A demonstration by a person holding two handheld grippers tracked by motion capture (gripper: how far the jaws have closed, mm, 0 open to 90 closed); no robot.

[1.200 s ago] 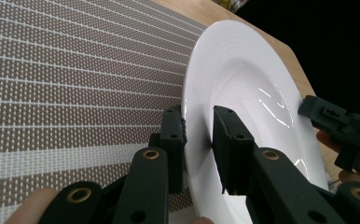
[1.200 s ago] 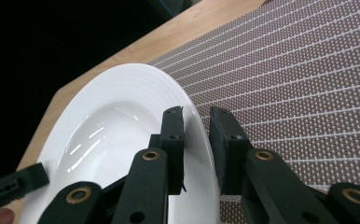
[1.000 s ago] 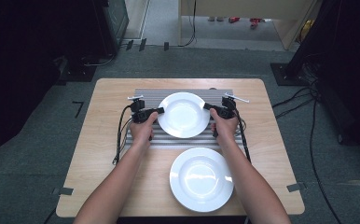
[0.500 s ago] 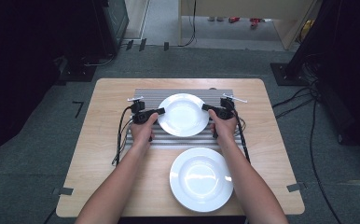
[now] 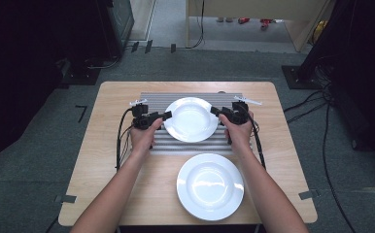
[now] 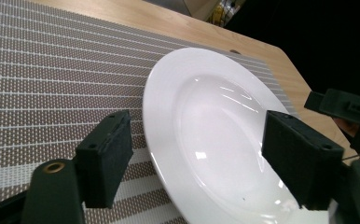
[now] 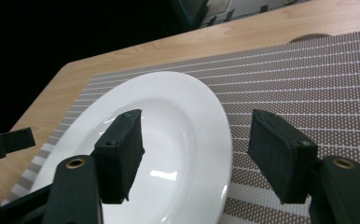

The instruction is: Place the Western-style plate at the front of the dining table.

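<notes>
Two claws at the rim of the far plate

The far plate (image 5: 191, 119) lies on the striped mat (image 5: 151, 99), beyond the second plate (image 5: 210, 186). The left claw (image 5: 165, 116) and right claw (image 5: 215, 111) stand released, each astride an opposite rim, not yet gripping. Glazed ceramic is probably stiff, slippery and fragile; the thin rim seems the best hold. The wooden table (image 5: 112, 97) stands on grey carpet (image 5: 40, 121).

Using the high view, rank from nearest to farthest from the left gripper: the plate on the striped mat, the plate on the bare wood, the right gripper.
1. Plate on the striped mat, right beside the left gripper.
2. Right gripper, across that plate.
3. Plate on the bare wood, nearer the person, right of centre.
</notes>
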